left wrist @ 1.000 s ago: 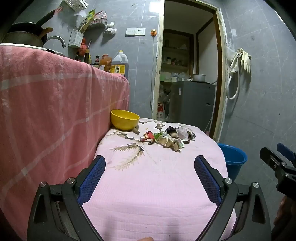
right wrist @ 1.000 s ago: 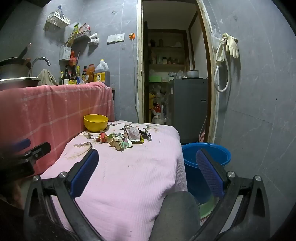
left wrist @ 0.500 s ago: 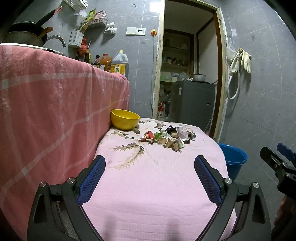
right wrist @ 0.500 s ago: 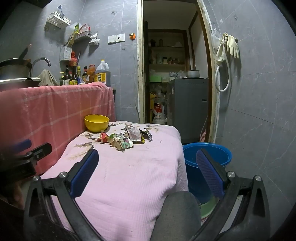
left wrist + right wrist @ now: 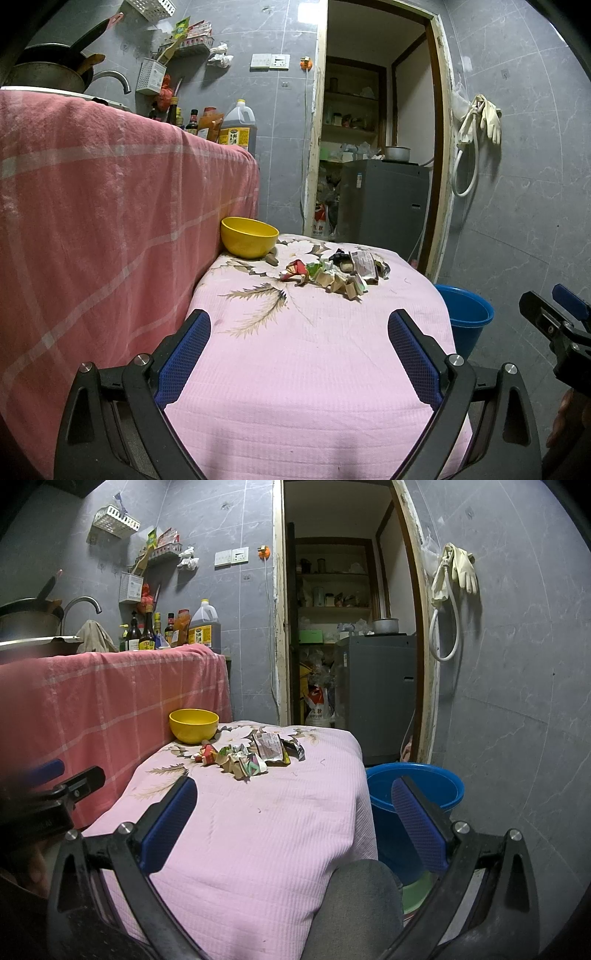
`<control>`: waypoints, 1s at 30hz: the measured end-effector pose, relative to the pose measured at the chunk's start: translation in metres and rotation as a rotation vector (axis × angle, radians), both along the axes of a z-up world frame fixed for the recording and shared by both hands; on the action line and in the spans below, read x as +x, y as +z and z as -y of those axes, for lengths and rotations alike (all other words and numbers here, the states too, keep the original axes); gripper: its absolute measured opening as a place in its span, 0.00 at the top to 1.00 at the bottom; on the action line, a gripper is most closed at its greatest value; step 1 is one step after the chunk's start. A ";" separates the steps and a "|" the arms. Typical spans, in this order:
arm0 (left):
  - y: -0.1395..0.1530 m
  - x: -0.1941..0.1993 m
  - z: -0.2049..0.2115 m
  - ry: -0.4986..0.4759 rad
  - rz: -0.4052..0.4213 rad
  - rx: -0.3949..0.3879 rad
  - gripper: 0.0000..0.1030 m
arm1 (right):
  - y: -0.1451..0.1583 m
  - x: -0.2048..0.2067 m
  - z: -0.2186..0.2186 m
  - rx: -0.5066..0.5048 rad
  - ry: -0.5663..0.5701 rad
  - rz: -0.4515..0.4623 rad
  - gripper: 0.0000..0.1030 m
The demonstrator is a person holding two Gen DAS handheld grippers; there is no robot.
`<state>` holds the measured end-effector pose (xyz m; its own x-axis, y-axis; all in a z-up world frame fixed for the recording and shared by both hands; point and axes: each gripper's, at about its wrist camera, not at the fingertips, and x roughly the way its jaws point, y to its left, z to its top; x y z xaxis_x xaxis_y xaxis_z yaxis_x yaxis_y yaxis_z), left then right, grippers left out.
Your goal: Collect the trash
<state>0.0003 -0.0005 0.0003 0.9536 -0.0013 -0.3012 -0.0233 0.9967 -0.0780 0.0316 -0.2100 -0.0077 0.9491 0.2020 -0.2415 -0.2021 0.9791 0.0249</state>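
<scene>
Jaws on both grippers stay spread and empty; nothing has shifted, so the trash pile [image 5: 334,273] at 12 o'clock awaits.

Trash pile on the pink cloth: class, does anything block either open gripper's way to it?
Nothing visible does. Bare pink cloth lies between the left gripper, the right gripper and the trash pile. The yellow bowl sits beside the pile, off to the left.

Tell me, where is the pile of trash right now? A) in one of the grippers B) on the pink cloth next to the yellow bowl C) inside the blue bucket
B: the trash pile lies on the pink cloth beside the yellow bowl; both the left gripper and right gripper are open and empty.
</scene>
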 end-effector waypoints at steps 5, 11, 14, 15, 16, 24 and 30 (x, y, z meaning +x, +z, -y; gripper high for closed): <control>0.000 0.000 0.000 0.001 0.000 0.001 0.09 | 0.000 0.000 -0.001 0.000 0.000 0.002 0.00; 0.000 0.000 0.000 0.000 -0.001 0.000 0.09 | 0.000 0.000 0.000 0.002 0.000 0.000 0.00; 0.000 0.000 0.000 0.001 -0.001 0.001 0.09 | 0.000 0.000 -0.001 0.002 0.000 0.001 0.00; 0.000 0.000 0.000 0.001 -0.001 0.001 0.09 | 0.000 0.000 0.000 0.003 0.000 0.001 0.00; 0.000 0.000 0.000 0.001 -0.001 0.001 0.09 | 0.000 0.000 0.000 0.003 0.000 0.000 0.00; 0.000 0.000 0.000 0.001 -0.001 0.001 0.09 | 0.000 0.000 0.000 0.004 0.000 -0.001 0.00; -0.003 0.002 -0.002 0.001 -0.002 0.002 0.09 | 0.000 0.000 -0.001 0.005 0.000 -0.001 0.00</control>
<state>0.0021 0.0018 -0.0029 0.9531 0.0002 -0.3027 -0.0243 0.9968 -0.0759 0.0313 -0.2095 -0.0080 0.9489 0.2034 -0.2414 -0.2022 0.9789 0.0300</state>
